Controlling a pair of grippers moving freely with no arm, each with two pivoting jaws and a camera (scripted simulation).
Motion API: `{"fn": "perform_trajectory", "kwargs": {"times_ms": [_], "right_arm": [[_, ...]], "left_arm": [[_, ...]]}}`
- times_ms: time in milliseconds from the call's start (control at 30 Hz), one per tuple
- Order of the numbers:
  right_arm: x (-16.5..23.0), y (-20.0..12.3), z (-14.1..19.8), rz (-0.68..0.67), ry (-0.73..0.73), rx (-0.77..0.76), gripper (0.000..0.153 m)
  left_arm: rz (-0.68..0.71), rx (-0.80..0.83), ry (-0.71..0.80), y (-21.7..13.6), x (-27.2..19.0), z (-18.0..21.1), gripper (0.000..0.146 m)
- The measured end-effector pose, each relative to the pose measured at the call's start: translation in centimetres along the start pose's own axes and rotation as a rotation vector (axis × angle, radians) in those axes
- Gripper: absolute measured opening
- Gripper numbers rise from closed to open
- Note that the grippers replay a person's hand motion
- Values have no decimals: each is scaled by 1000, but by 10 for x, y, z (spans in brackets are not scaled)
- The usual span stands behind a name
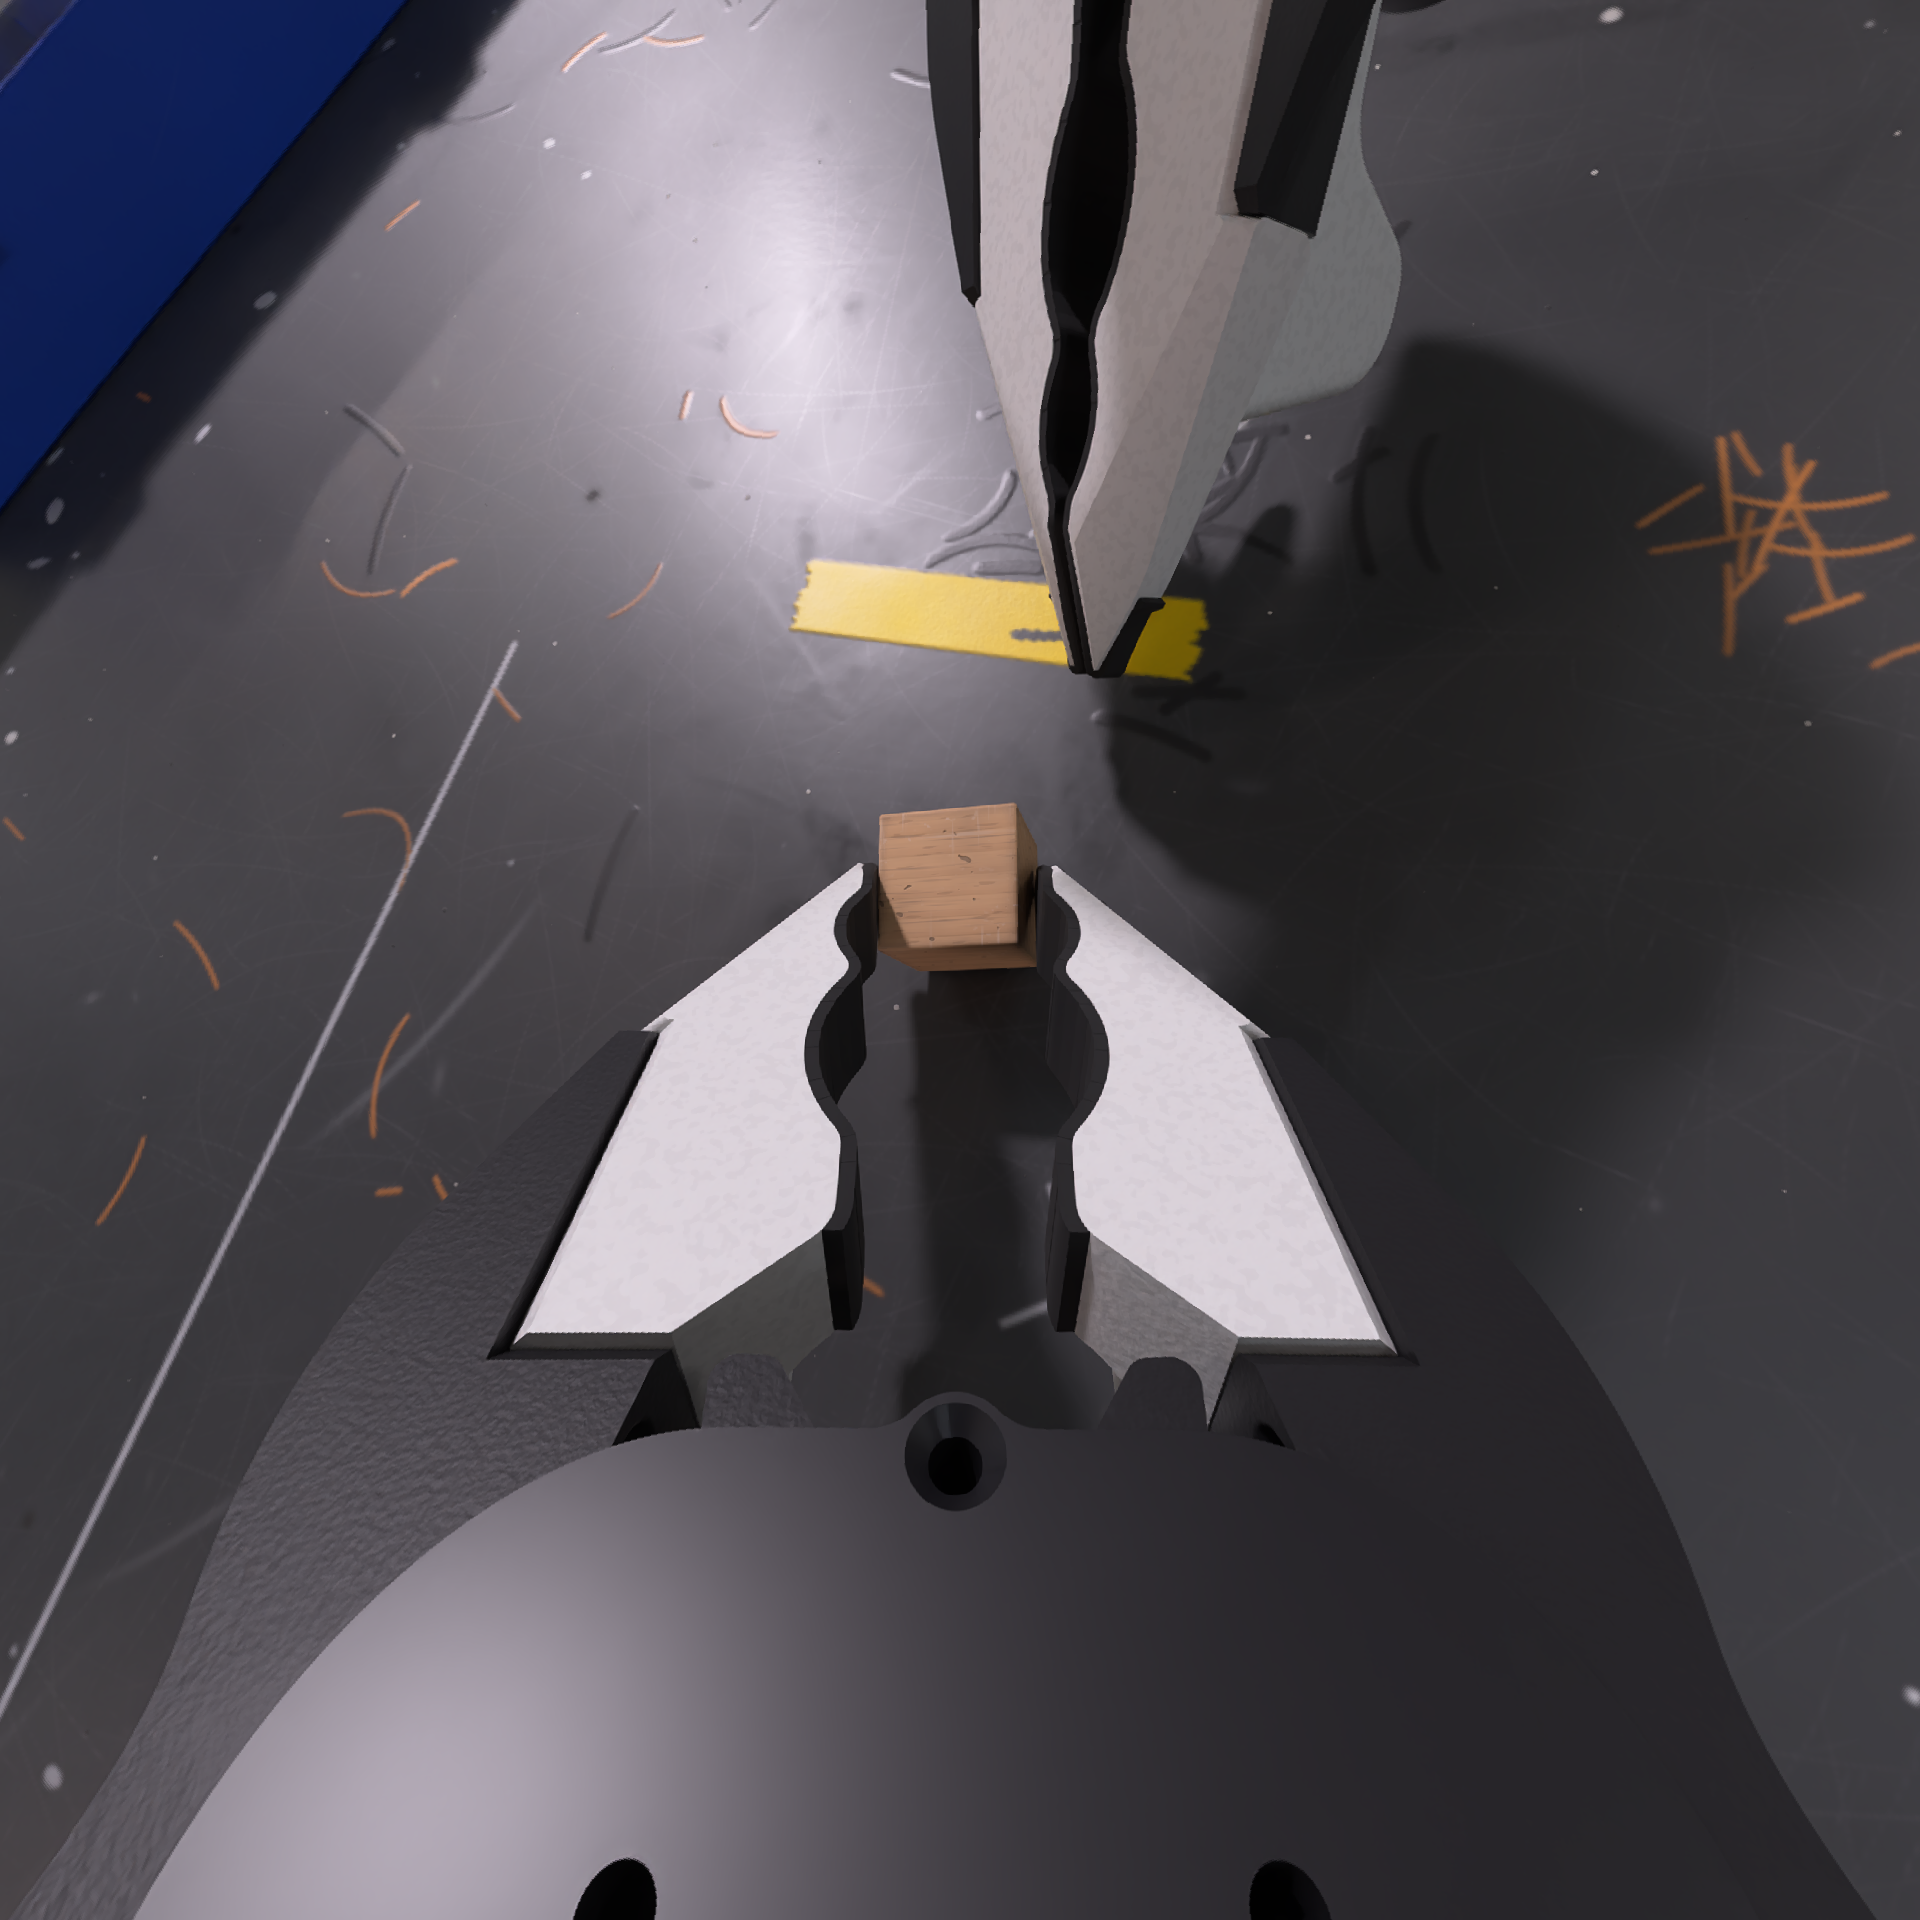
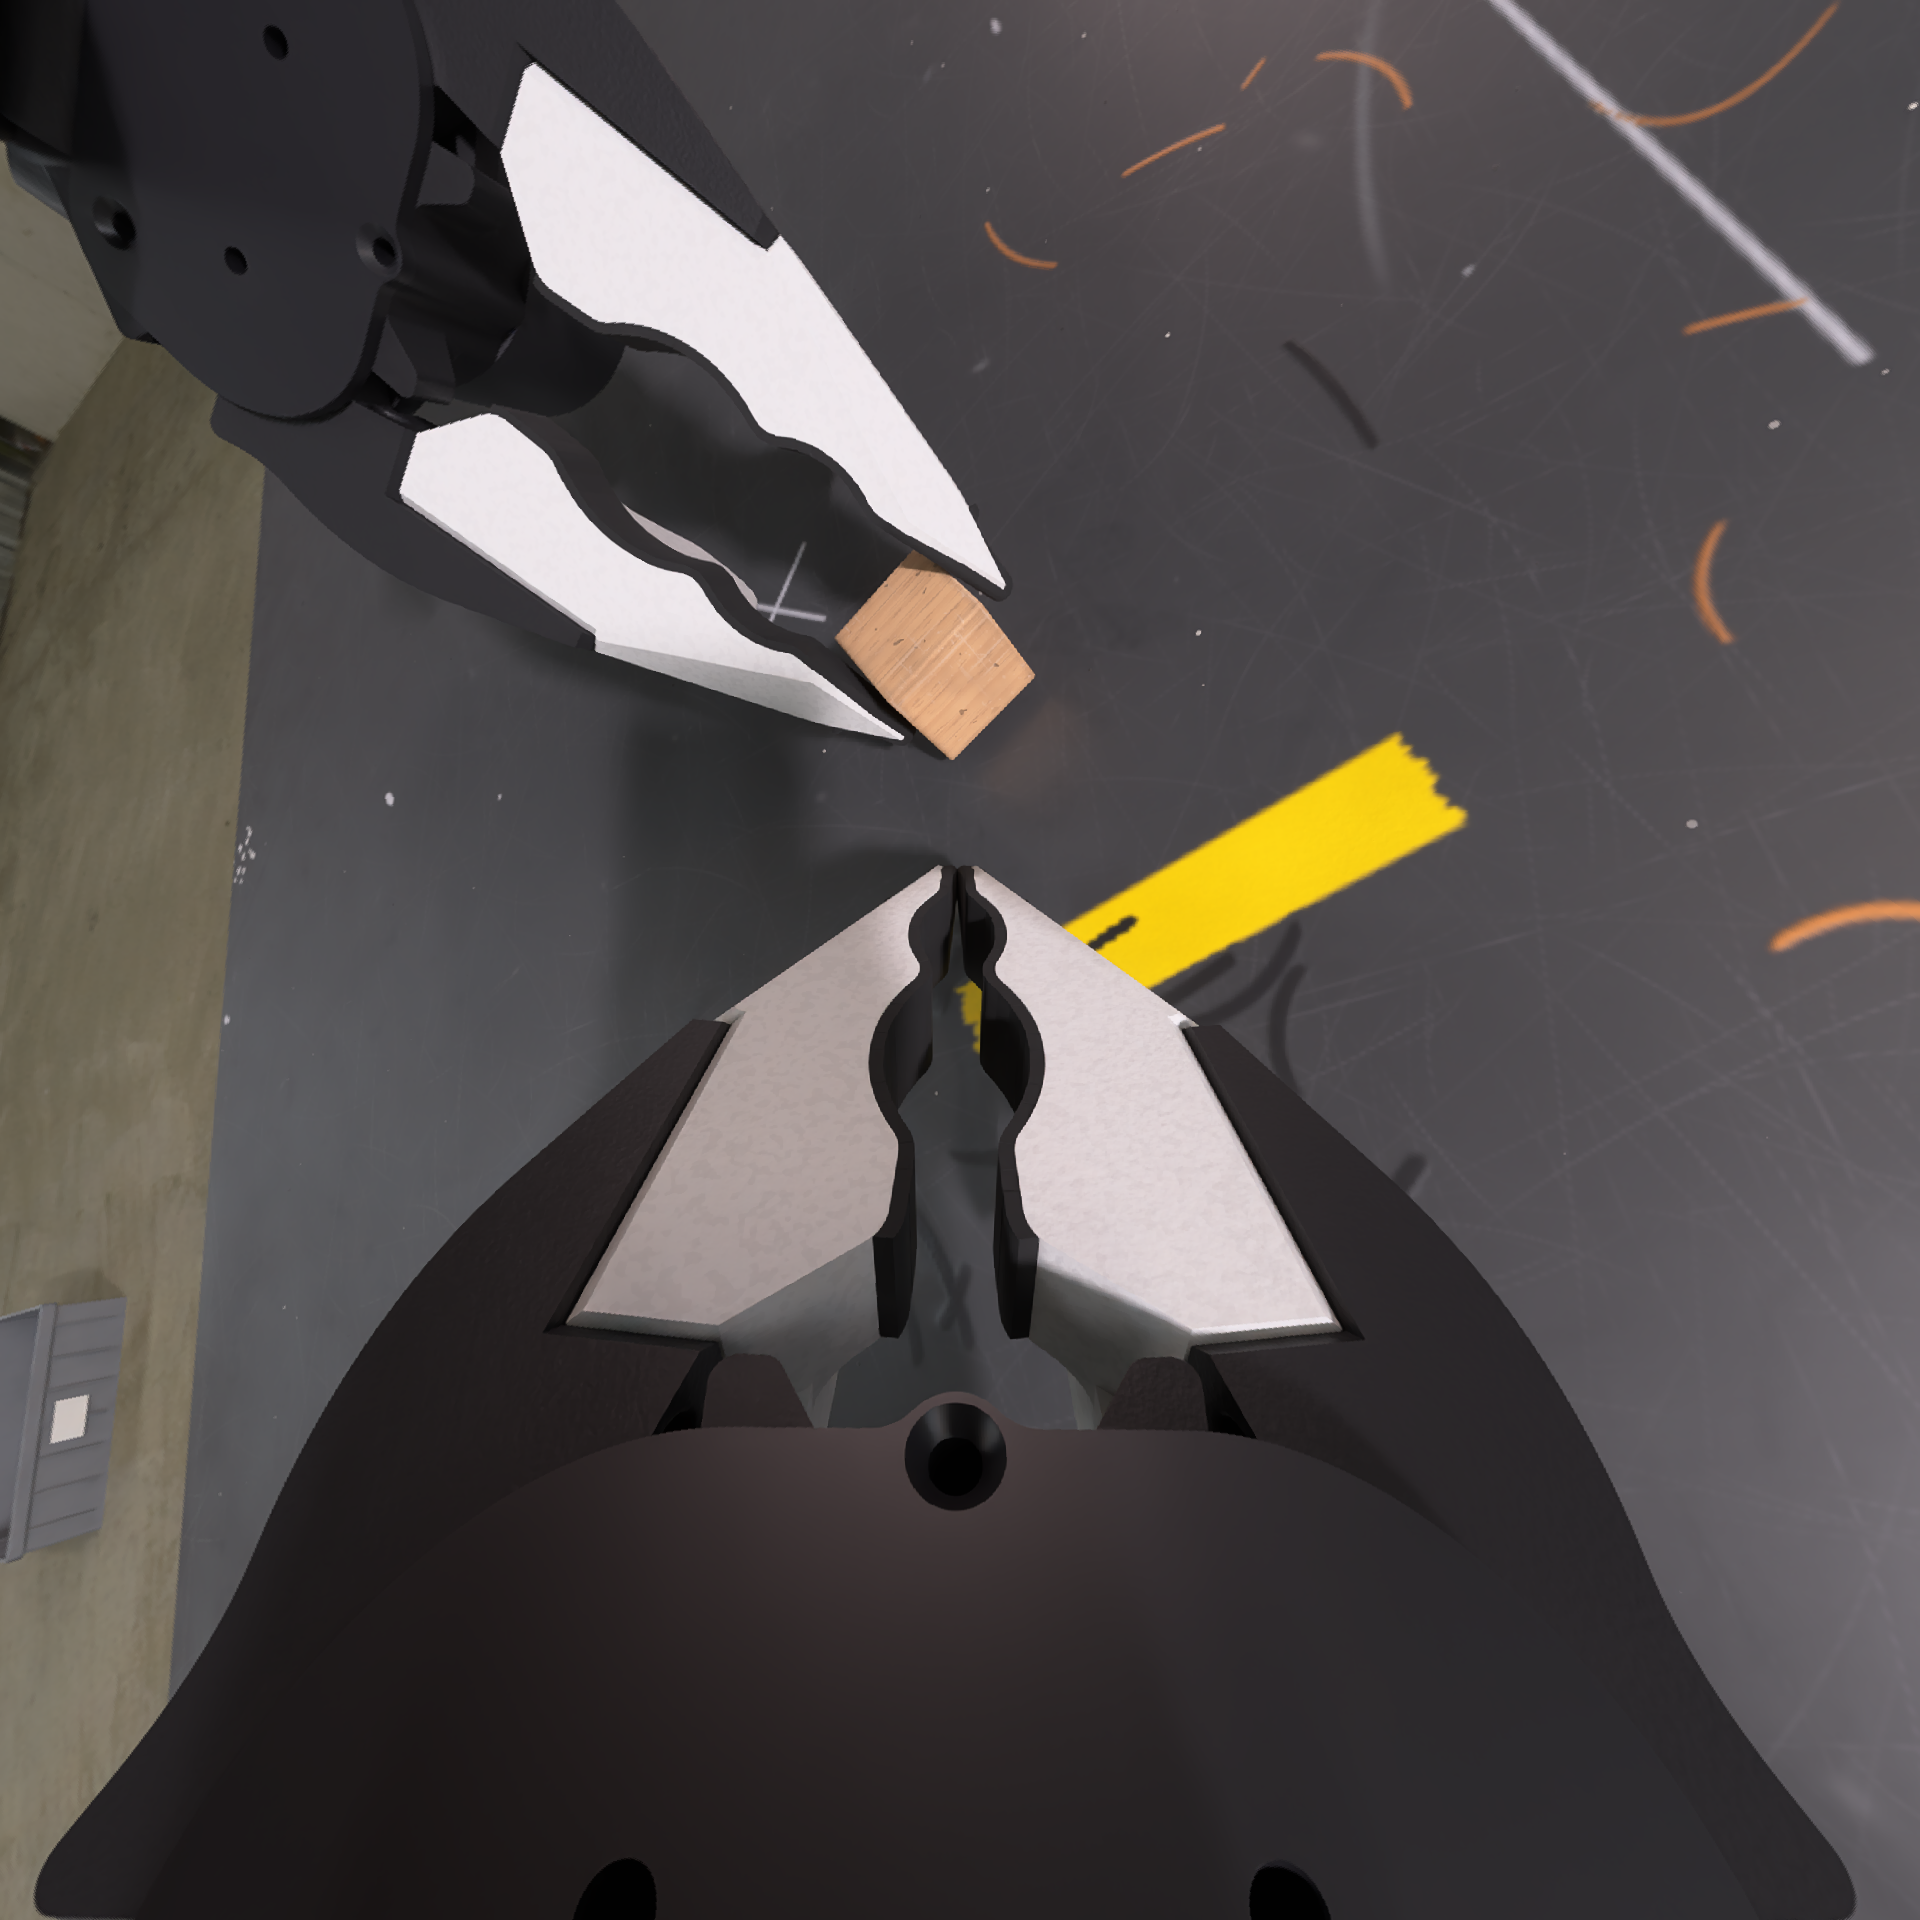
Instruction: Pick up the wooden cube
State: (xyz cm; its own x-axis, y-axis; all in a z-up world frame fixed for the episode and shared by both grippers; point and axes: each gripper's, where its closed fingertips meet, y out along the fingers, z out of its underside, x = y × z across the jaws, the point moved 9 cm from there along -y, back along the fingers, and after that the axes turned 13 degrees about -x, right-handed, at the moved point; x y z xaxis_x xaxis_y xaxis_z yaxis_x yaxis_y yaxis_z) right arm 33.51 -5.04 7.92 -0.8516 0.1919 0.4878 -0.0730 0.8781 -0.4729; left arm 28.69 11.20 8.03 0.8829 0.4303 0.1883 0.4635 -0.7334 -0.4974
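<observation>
Wooden cube sits clamped between the fingertips of the left gripper, seemingly lifted clear of the dark scratched table, while the right gripper, fingers pressed together and empty, hovers just beyond it over a yellow tape strip.

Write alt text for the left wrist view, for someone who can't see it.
A two-fingered left claw grips a small wooden cube at its fingertips, above a scratched dark tabletop. Beyond it the right claw points down, shut, over a strip of yellow tape.
</observation>
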Motion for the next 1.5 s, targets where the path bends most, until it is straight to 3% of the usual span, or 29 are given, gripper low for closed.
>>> {"fn": "perform_trajectory", "kwargs": {"times_ms": [467, 1500], "right_arm": [[2, 0, -1, 3, -8, -8, 0], [8, 0, -3, 53, -54, 6, 18]], "left_arm": [[-4, 2, 5, 1, 0, 0, 30], [-3, 6, -4, 2, 2, -2, 30]]}}
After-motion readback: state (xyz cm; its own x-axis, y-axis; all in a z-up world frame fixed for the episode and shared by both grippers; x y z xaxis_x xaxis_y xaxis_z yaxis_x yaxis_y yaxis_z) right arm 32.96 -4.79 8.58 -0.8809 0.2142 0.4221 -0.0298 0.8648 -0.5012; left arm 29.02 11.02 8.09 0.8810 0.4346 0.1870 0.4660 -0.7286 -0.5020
